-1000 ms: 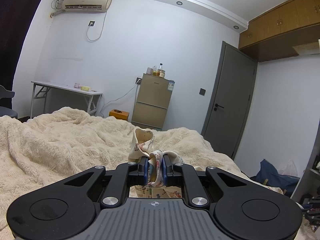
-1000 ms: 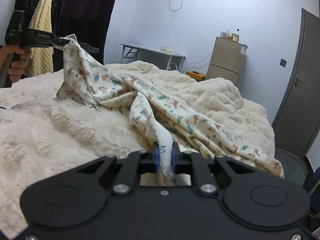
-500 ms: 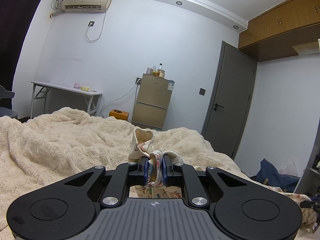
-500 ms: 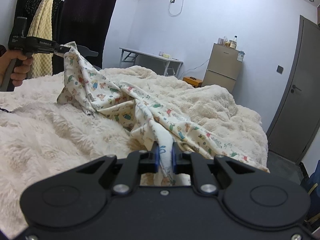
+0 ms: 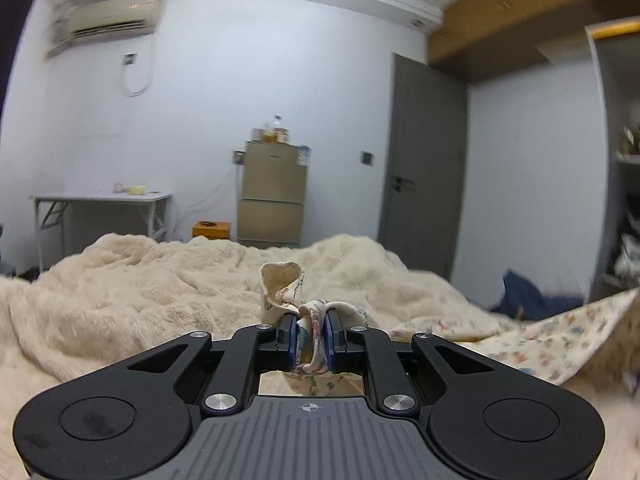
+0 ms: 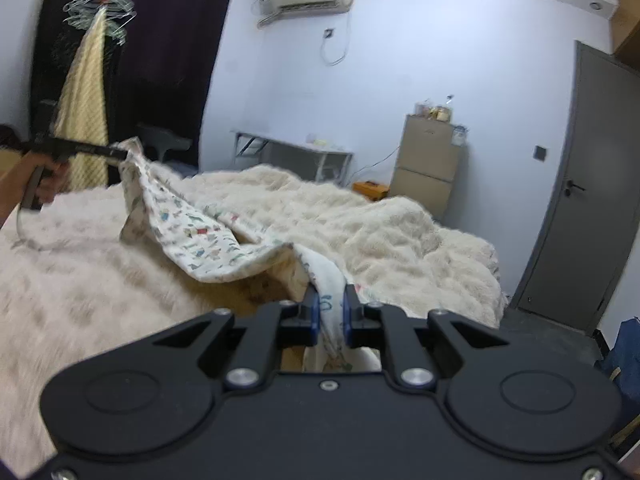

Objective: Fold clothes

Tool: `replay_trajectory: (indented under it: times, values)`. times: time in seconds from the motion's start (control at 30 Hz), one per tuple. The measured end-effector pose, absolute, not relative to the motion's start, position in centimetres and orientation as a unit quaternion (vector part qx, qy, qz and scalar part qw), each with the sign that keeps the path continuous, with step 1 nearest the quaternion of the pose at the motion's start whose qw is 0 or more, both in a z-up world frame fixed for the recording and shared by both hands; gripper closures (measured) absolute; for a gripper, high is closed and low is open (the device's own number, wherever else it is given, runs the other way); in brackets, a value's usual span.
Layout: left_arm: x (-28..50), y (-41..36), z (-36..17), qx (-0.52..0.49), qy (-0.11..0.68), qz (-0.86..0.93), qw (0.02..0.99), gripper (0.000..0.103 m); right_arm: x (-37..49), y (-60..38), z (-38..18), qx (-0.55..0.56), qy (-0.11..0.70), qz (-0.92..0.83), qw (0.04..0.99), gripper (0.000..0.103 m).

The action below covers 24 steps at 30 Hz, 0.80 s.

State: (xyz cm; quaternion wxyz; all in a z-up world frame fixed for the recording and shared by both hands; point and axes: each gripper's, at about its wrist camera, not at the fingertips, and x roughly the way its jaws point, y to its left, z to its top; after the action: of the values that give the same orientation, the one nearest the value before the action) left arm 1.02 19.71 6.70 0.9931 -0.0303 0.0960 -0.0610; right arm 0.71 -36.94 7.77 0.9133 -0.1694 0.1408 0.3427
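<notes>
A cream printed garment (image 6: 208, 244) with small coloured figures hangs stretched above the fluffy bed blanket (image 6: 380, 232). My right gripper (image 6: 331, 312) is shut on one bunched corner of it. In the right wrist view my left gripper (image 6: 120, 154), held by a hand (image 6: 50, 182) at the far left, pinches the opposite corner, so the cloth sags between the two. In the left wrist view the left gripper (image 5: 311, 336) is shut on a wad of the garment (image 5: 282, 292), and the lifted cloth (image 5: 560, 340) shows at the right.
The blanket (image 5: 120, 304) covers the whole bed. Behind it stand a white folding table (image 5: 100, 204), an orange box (image 5: 211, 229), a small fridge (image 5: 272, 192) and a grey door (image 5: 420, 168). A blue bag (image 6: 624, 352) lies on the floor at right. Hangers and a yellow cloth (image 6: 86, 92) hang at left.
The right gripper has lifted with its corner, raising the garment off the blanket and pulling it taut. The left gripper rolled and shifted a little. Both grips stayed shut.
</notes>
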Motion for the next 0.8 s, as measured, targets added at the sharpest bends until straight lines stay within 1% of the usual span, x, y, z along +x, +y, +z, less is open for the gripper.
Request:
replay_trajectory:
  times: [0.03,0.1,0.13,0.17,0.2,0.27,0.33,0.43,0.47,0.63,0.8]
  values:
    - [0.5,20.3,6.5,-0.023,0.099,-0.063,0.993,0.090,0.5,-37.2,7.5,-0.182,0.149,0.352,0.906,0.091]
    - [0.2,21.0,6.2,-0.021,0.104,-0.061,0.993,0.090,-0.5,-36.5,6.1,-0.247,0.166,0.370,0.880,0.087]
    - [0.0,21.5,5.9,-0.024,0.106,-0.057,0.992,0.090,-1.0,-36.1,5.4,-0.281,0.174,0.378,0.865,0.082]
    - [0.0,21.8,5.6,-0.028,0.108,-0.054,0.992,0.090,-1.6,-35.5,4.8,-0.308,0.177,0.389,0.850,0.071]
    - [0.1,22.0,5.4,-0.032,0.109,-0.053,0.992,0.090,-2.3,-35.0,4.4,-0.329,0.173,0.404,0.836,0.066]
    - [0.3,22.2,5.0,-0.032,0.113,-0.050,0.992,0.090,-3.4,-34.0,4.3,-0.347,0.156,0.429,0.820,0.044]
    - [0.3,22.3,4.8,-0.034,0.112,-0.051,0.992,0.090,-3.9,-33.0,4.4,-0.347,0.141,0.436,0.819,0.037]
    - [0.3,22.5,4.6,-0.041,0.110,-0.056,0.992,0.090,-3.4,-31.0,4.6,-0.325,0.126,0.441,0.827,0.031]
    - [0.3,22.5,4.6,-0.045,0.110,-0.056,0.991,0.090,-3.0,-30.4,4.4,-0.320,0.131,0.440,0.829,0.031]
    - [0.5,22.8,4.5,-0.058,0.109,-0.048,0.991,0.091,0.1,-28.2,3.3,-0.276,0.175,0.428,0.842,0.032]
    - [-0.2,22.8,4.7,-0.073,0.094,-0.031,0.992,0.092,2.3,-29.8,4.1,-0.182,0.207,0.403,0.873,0.035]
